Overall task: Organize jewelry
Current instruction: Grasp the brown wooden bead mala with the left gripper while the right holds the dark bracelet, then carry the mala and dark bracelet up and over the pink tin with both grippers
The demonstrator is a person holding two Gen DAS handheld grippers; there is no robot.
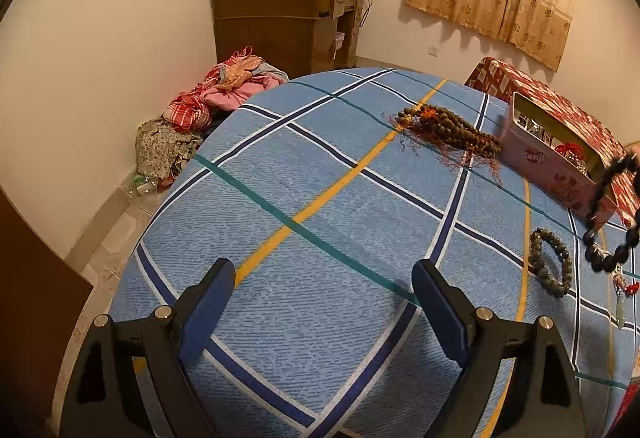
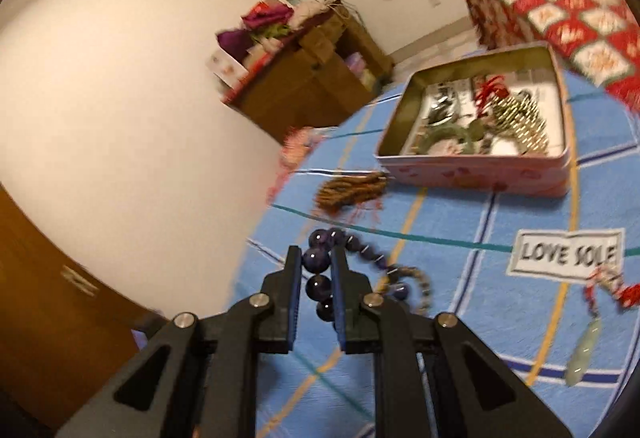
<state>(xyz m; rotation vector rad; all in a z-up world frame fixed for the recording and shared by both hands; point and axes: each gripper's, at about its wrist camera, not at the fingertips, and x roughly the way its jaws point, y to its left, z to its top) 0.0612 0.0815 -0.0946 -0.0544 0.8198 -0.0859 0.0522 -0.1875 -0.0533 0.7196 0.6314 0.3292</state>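
The dark purple bead bracelet [image 2: 320, 270] hangs above the blue plaid bedspread [image 1: 320, 198], clamped between the right gripper's [image 2: 316, 270] fingers – short of the pink tin [image 2: 476, 174] of jewelry; the left gripper [image 1: 324, 278] hovers spread wide, holding nothing – a grey bracelet [image 1: 552, 266] lies nearby

A wooden cabinet [image 1: 280, 22] piled with boxes stands beside a heap of clothes [image 1: 208, 98] (on the floor).

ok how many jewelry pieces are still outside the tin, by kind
bead bracelets: 2, grey on the bed, dark in the right gripper
brown bead strands: 1 bundle
jade pendant: 1
total: 4
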